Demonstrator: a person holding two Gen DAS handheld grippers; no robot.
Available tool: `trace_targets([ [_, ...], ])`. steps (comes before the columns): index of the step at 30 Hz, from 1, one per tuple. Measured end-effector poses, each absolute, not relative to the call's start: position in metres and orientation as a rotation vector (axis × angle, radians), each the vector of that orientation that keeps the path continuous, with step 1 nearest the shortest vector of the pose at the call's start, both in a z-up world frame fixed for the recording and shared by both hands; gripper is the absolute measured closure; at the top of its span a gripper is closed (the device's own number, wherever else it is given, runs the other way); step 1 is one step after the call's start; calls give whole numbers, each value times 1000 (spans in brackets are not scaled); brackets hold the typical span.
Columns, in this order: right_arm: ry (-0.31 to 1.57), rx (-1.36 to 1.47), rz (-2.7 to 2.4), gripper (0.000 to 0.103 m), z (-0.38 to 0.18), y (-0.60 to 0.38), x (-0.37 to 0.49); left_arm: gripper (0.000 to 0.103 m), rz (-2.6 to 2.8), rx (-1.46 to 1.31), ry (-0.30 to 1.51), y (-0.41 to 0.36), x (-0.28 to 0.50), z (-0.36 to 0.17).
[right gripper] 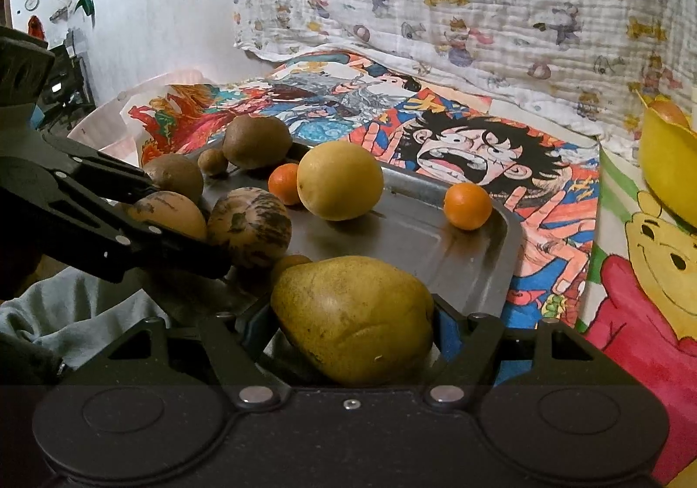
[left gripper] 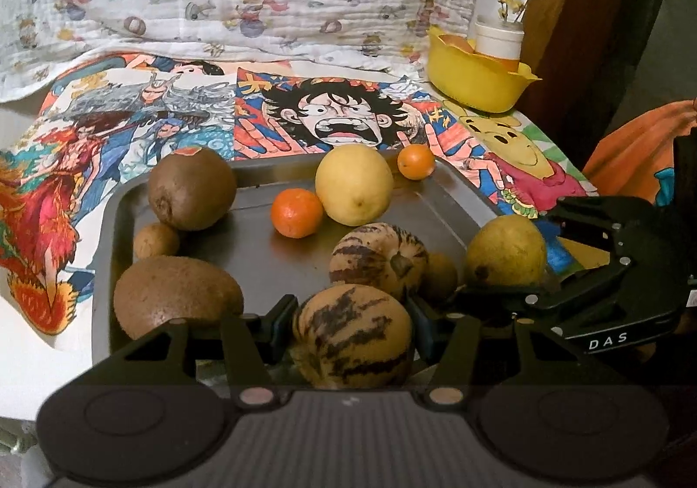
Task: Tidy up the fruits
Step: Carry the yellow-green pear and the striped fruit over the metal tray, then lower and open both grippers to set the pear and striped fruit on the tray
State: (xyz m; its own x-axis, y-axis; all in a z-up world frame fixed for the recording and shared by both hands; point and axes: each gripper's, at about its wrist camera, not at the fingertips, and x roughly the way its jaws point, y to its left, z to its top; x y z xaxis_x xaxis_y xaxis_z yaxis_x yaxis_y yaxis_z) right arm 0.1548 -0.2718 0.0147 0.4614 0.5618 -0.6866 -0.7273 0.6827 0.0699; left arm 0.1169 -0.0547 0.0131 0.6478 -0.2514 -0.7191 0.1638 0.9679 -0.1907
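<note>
A metal tray [left gripper: 261, 239] holds several fruits. My left gripper [left gripper: 350, 331] is shut on a striped melon-like fruit [left gripper: 353, 335] at the tray's near edge; a second striped fruit [left gripper: 377, 259] sits just behind it. My right gripper [right gripper: 355, 322] is shut on a yellow-green pear [right gripper: 355, 318] at the tray's near right edge; the pear also shows in the left wrist view [left gripper: 505, 250]. Also on the tray are brown kiwis [left gripper: 191, 187], a yellow lemon [left gripper: 353, 185] and two small oranges [left gripper: 297, 212].
A yellow bowl [left gripper: 475, 78] holding fruit and a white cup stands at the back right on the cartoon-print cloth [left gripper: 331, 113]. A printed quilt hangs behind. Orange fabric [left gripper: 631, 148] lies at the far right.
</note>
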Motion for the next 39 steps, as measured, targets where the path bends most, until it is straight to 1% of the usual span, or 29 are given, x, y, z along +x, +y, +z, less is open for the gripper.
trace_targets([
  [11, 669, -364, 768, 30, 10, -266, 165, 45, -227, -20, 801, -66, 125, 7],
  [17, 669, -349, 754, 29, 7, -268, 175, 45, -230, -16, 785, -65, 129, 4],
  [39, 595, -345, 708, 29, 1, -267, 165, 43, -221, -16, 768, -65, 128, 3],
])
